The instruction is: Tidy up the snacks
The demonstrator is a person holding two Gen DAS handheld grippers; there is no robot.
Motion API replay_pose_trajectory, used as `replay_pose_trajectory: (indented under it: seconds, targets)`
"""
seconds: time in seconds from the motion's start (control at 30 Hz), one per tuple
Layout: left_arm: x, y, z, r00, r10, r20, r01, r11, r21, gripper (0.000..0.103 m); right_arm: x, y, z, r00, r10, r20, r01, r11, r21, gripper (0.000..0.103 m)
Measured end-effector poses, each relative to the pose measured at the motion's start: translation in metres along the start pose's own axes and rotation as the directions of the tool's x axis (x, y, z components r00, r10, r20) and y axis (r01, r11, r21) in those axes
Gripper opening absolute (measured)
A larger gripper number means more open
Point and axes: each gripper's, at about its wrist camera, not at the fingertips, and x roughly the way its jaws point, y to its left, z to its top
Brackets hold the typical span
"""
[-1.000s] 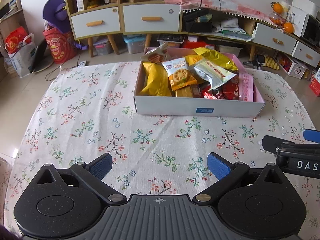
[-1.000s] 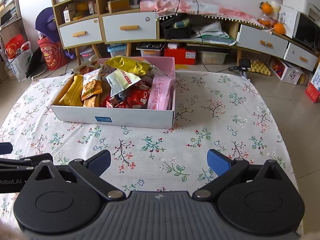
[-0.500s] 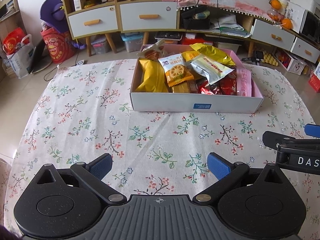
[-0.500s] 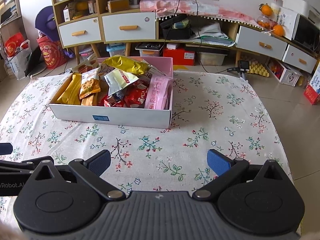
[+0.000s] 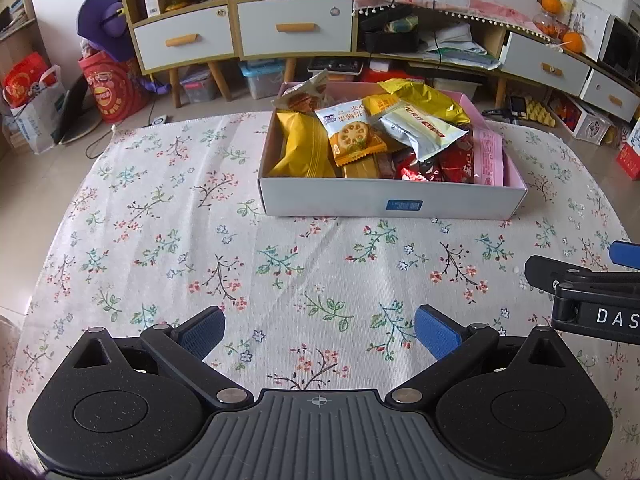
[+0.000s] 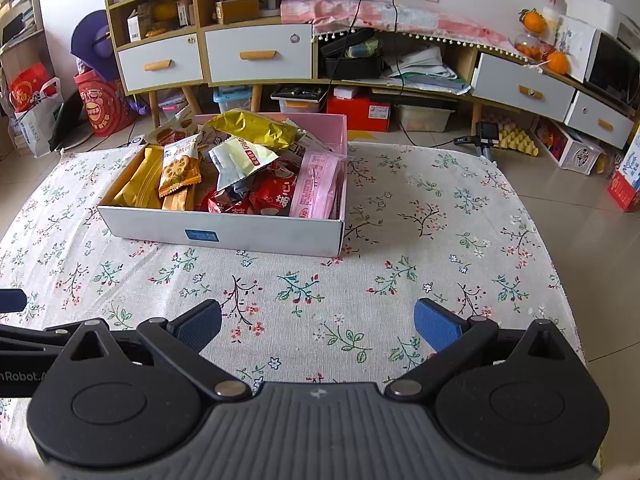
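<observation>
Our left gripper (image 5: pixel 319 331) hangs over the flowered tablecloth (image 5: pixel 168 240) at the bottom of its frame, jaws spread wide and empty, and our right gripper (image 6: pixel 318 326) does the same in its own view, released with nothing between its blue pads (image 6: pixel 436 326). In the left view the right tool juts in at the right edge, showing the white letters "DAS"; in the right view the left tool enters at the lower left, lettered "Robot.A".

Since a second ago the box (image 5: pixel 392 200) has slid lower and a little leftward in the left frame and sits nearer, and in the right view it has also drawn slightly closer. The contents lie as before.

The box of snacks stands on the cloth, centre-right in the left view, upper left of centre in the right view, with a small blue label (image 6: pixel 201 236) whose print we cannot read. Inside we see a yellow packet (image 5: pixel 302 146), a biscuit packet (image 5: pixel 354 130) with Chinese characters, a silver packet (image 5: pixel 424 130) with a red stripe, red wrappers (image 6: pixel 272 194) and a pink packet (image 6: pixel 316 186) along the right wall.
</observation>
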Motion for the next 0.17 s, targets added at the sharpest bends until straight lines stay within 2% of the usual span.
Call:
replay_pose_trajectory:
  seconds: [0.17]
  targets:
    - [0.0002, -0.0002, 0.0001, 1.0, 0.002, -0.003, -0.002, 1.0, -0.001, 0.102, 0.0, 0.0003, 0.0, 1.0, -0.001, 0.0, 0.001, 1.0, 0.0, 0.103]
